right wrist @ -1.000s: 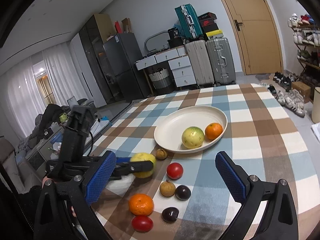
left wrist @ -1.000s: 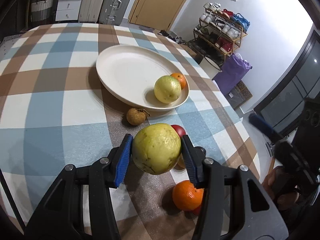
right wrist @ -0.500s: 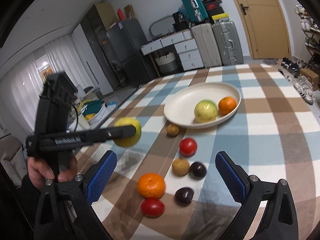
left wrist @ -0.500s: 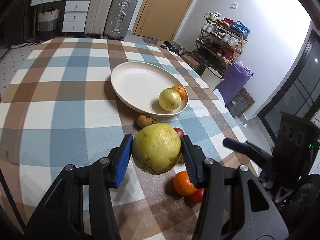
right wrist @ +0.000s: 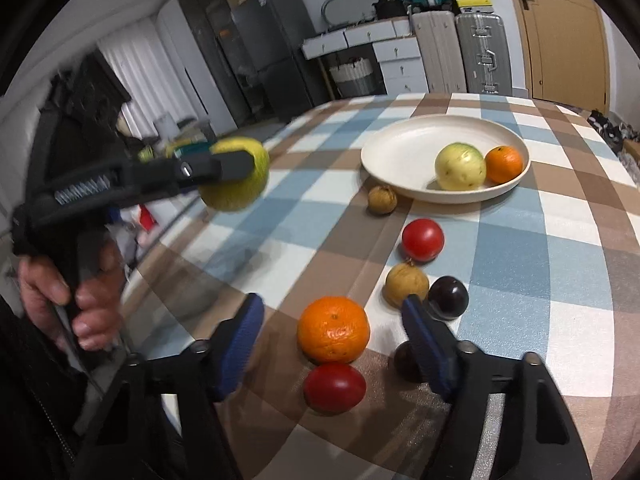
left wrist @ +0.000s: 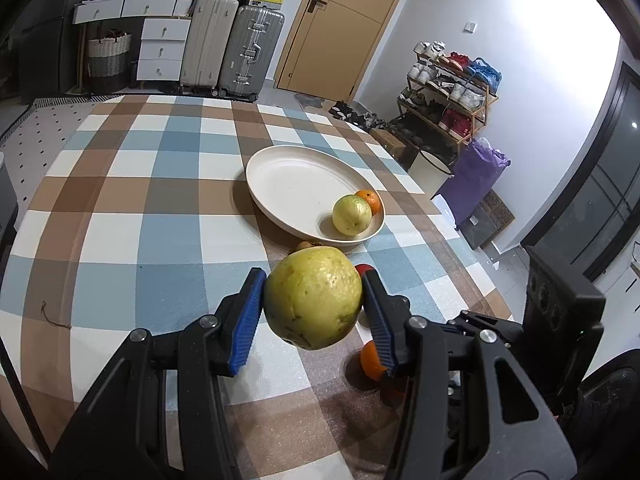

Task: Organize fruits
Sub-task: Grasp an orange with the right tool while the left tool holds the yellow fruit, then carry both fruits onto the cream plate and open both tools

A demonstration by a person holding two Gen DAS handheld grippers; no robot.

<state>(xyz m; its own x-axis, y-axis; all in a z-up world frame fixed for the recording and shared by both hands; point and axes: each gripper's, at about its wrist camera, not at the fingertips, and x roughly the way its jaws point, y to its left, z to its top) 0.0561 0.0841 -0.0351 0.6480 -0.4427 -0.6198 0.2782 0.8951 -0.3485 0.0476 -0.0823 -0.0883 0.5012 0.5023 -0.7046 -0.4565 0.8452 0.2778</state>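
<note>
We hold a large yellow-green guava [left wrist: 314,298] in the left tongs [left wrist: 314,300], the two blue pads pressed against its sides at the widest part, so the round fruit sits cradled rather than pinched at an edge. It hangs in the air above the checked desk [left wrist: 132,208], well short of the cream plate [left wrist: 296,184], which we judge to be where it is headed: the plate already carries a second guava [left wrist: 352,214] touching a small orange [left wrist: 368,200], both settled against the near rim, with most of the dish left bare for more.

The right tongs [right wrist: 334,340] are spread wide and grip nothing. They hover low over the loose fruit at the near edge of the desk, framing a big orange [right wrist: 333,329] between the pads, which suggests to us that it is the next pick. Just below it lies a red tomato [right wrist: 334,387]; a second red tomato [right wrist: 422,239], a tan round fruit [right wrist: 407,284], a dark plum [right wrist: 448,297] and another dark fruit, half hidden behind the right pad, lie close by. A small brown fruit [right wrist: 382,199] rests just beside the plate's rim, outside it.

In the right view the left tongs look blurred.
</note>
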